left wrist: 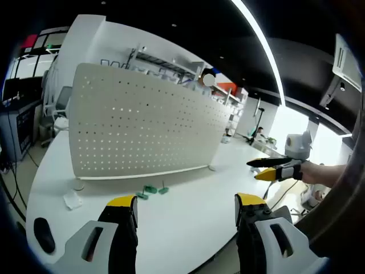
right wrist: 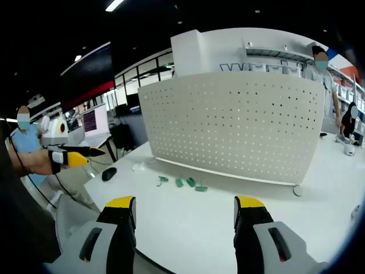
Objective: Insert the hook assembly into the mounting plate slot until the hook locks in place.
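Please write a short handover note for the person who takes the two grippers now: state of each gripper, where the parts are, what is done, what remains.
Left gripper: open, holds nothing, above the white table.
Right gripper: open, holds nothing, above the same table.
Green hooks: lie loose on the table in front of the perforated board, which stands upright.
Done: nothing; no hook picked up or inserted.
Left: grasp a hook, push it into a board slot until it locks.

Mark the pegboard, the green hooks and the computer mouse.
pegboard [right wrist: 234,123], right gripper view, middle of its perforated face.
green hooks [right wrist: 190,182], right gripper view, one of the middle pieces on the table.
computer mouse [right wrist: 109,173], right gripper view, its black top.
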### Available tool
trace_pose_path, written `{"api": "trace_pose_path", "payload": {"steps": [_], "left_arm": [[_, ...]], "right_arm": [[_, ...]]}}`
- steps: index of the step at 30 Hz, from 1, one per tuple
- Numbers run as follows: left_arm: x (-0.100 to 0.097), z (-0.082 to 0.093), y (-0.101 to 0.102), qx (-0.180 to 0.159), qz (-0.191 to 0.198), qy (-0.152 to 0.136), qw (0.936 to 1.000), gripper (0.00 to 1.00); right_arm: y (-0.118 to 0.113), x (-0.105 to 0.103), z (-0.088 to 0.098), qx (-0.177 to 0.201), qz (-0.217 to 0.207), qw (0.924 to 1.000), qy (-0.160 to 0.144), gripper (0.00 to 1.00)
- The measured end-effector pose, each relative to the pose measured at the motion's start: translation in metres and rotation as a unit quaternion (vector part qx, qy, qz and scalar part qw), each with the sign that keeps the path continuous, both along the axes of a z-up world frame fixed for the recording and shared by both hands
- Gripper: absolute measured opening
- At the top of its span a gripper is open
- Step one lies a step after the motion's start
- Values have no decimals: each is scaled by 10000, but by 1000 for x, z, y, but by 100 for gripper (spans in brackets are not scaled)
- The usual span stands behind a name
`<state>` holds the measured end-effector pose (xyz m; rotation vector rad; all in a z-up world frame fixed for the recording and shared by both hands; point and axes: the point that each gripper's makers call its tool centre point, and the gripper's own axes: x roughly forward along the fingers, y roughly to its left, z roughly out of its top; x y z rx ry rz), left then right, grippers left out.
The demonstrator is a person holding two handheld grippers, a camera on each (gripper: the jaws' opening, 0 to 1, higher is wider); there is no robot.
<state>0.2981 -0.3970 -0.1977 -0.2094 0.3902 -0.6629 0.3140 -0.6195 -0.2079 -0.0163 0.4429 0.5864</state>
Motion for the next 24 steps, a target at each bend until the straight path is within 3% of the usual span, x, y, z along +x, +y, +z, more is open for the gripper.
{"api": "trace_pose_path", "payload": {"steps": [24], "left_arm": [[0,-2,3,5,56,57,10000,70]], "right_arm": [[0,2,-2,5,9,10000,17,70]]}}
